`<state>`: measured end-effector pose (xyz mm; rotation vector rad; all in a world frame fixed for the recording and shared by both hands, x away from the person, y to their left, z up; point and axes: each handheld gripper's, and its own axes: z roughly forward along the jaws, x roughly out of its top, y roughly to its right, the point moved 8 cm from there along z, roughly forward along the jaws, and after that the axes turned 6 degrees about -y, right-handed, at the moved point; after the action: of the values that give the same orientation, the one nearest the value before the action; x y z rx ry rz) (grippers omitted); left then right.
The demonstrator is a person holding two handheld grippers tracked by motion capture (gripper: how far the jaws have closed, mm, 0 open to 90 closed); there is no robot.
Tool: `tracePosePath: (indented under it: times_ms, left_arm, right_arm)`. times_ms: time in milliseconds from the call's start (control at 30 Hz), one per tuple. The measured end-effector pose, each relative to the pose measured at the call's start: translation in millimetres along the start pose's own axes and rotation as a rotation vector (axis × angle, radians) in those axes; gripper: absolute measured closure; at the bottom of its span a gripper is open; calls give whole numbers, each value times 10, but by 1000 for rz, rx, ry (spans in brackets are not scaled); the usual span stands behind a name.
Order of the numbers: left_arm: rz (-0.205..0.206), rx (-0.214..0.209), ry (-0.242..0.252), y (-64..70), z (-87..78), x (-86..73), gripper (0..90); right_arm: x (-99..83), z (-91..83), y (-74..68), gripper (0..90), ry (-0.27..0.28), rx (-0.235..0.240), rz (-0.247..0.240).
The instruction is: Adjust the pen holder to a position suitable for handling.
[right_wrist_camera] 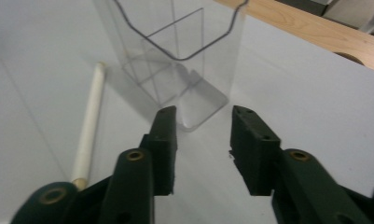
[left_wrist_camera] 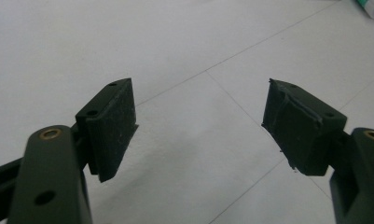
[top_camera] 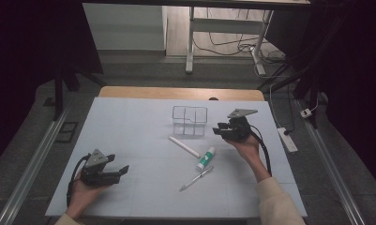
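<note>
A clear plastic organizer box [top_camera: 190, 120] with inner dividers stands on the white table sheet [top_camera: 129, 131] near the back middle. A white stick [top_camera: 184, 146], a white-and-green tube [top_camera: 206, 158] and a pen [top_camera: 197, 178] lie in front of it. My right gripper [top_camera: 218, 129] hovers just right of the box, open and empty, its jaws pointing at the box [right_wrist_camera: 175, 51], with the white stick [right_wrist_camera: 89, 126] to their left. My left gripper [top_camera: 119, 165] is held at the front left, open wide over bare sheet; the tube's end [left_wrist_camera: 371, 7] peeks in at the corner.
The wooden table edge [top_camera: 181, 93] runs behind the sheet. A power strip [top_camera: 287, 139] lies on the floor at the right, and metal rails [top_camera: 35, 161] flank the table. White desk legs [top_camera: 190, 42] and cables stand farther back.
</note>
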<state>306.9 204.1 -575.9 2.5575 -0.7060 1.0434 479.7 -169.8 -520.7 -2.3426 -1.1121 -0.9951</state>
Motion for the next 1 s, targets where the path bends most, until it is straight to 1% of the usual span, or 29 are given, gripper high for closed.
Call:
tracePosePath:
  times_ms: [33, 167, 233, 333, 467, 600, 633, 733, 1000]
  left_arm:
    - [2, 0, 1, 3, 2, 0, 255]
    - [10, -1, 1, 10, -1, 1, 256]
    - [10, -1, 3, 9, 1, 4, 257]
    - [8, -3, 6, 2, 11, 15, 258]
    - [9, -7, 5, 0, 30, 31, 260]
    - [21, -5, -3, 4, 62, 47, 261]
    - [22, -5, -4, 6, 65, 49, 261]
    - [19, -6, 2, 8, 61, 63, 261]
    - [21, -4, -2, 7, 69, 64, 260]
  right_arm:
    - [-1, -12, -24, 555, -3, 8, -9]
    - [13, -69, -120, 502, 1, 18, -47]
    - [18, -99, -168, 487, 12, 36, -52]
    - [1, -129, -221, 469, 10, 42, -68]
    - [-27, -172, -301, 463, 14, 68, -89]
    - [-54, -194, -354, 458, 2, 67, -130]
    - [-56, -196, -367, 457, 2, 72, -138]
    - [-55, -198, -411, 454, 2, 93, -141]
    - [-39, -197, -527, 444, 1, 128, -181]
